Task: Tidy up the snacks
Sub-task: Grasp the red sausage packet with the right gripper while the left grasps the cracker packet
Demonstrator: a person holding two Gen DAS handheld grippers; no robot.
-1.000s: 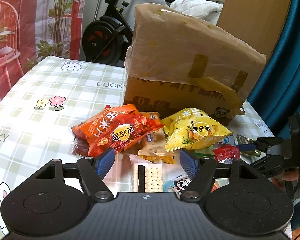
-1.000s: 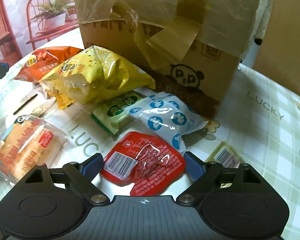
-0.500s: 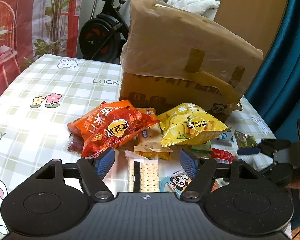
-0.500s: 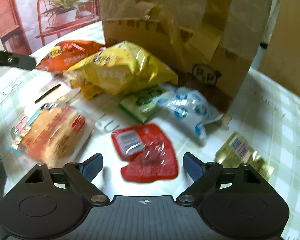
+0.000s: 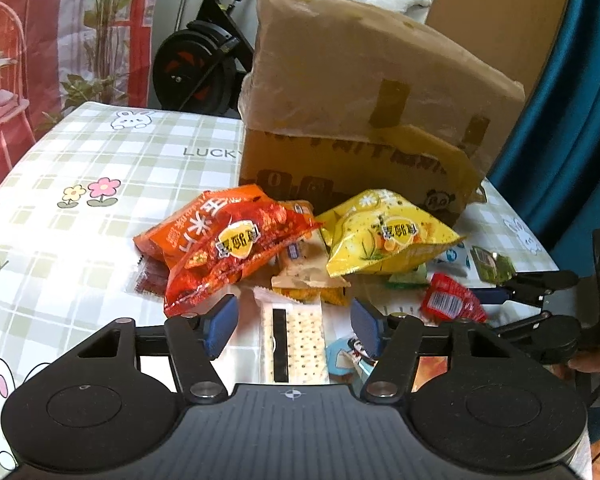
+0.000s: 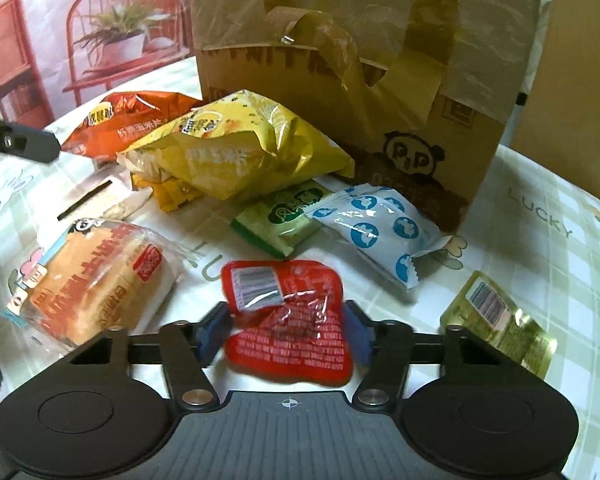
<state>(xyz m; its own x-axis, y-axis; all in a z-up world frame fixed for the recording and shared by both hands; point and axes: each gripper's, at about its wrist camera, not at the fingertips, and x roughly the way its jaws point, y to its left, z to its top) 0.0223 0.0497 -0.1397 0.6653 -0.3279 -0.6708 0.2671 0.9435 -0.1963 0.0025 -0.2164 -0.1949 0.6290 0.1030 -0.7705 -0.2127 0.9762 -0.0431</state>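
A heap of snacks lies on the checked tablecloth [image 5: 100, 168] in front of a cardboard box [image 5: 360, 120]. My right gripper [image 6: 284, 332] is closing; its blue pads press the sides of a red packet [image 6: 288, 320], which is crumpled between them. The left wrist view shows that red packet [image 5: 450, 300] tilted up at the right gripper's fingers [image 5: 512, 292]. My left gripper [image 5: 293, 326] is closing too, with a white cracker pack [image 5: 294, 336] between the pads and untouched. Just beyond it lie an orange-red chip bag [image 5: 228, 244] and a yellow chip bag [image 5: 384, 236].
Near the right gripper lie a wrapped bread pack [image 6: 92, 280], a green pack [image 6: 288, 216], a blue-dotted white pack [image 6: 380, 228] and a gold packet [image 6: 496, 316]. The taped box [image 6: 360, 60] blocks the back. An exercise bike [image 5: 204, 68] stands behind the table.
The right gripper's jaws have narrowed onto the red packet, which now looks crumpled and raised. The left jaws have narrowed around the cracker pack. Both hands have barely shifted.
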